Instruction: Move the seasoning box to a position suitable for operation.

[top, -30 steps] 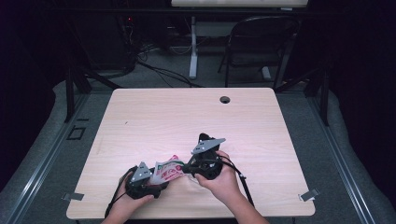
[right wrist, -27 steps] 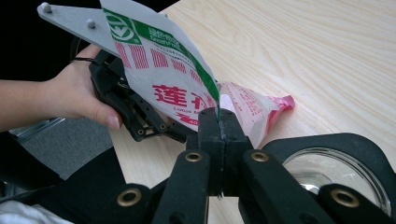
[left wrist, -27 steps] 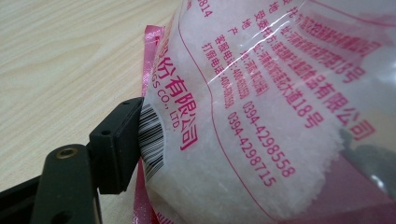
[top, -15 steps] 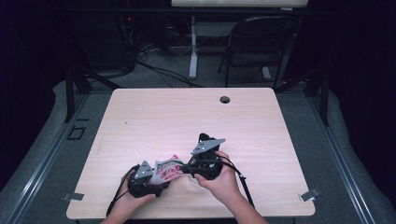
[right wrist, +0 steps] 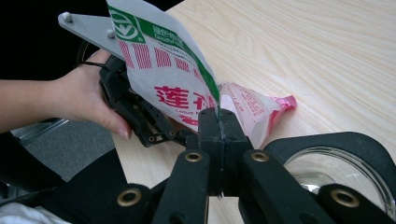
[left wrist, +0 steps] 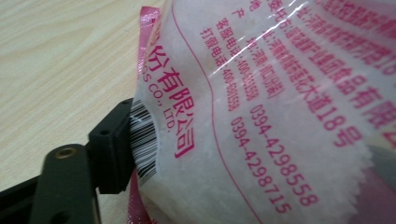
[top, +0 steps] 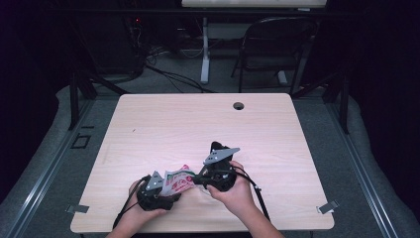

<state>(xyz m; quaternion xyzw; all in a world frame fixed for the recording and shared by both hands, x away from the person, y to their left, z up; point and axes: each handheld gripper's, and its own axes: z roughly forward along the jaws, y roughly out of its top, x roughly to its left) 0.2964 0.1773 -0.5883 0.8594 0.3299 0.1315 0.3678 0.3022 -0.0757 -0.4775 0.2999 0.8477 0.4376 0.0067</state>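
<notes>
Right gripper (right wrist: 218, 122) pinches the top edge of a pink-printed plastic bag (right wrist: 187, 88); left gripper (top: 157, 191) clamps its other end; nothing has shifted since a second ago; bag held near the table's (top: 198, 124) front edge, probably poised for tearing open.

This is looking like a lab or test room, not a home. A plain wooden table (top: 163, 124) is standing alone in a dark room on grey carpet (top: 44, 163). Black cables (top: 168, 74) are lying across the floor behind it. A folding chair (top: 272, 44) is sitting empty at the back, near a white desk leg (top: 204, 49). Metal rails (top: 39, 173) are running along the floor beside the table.
</notes>
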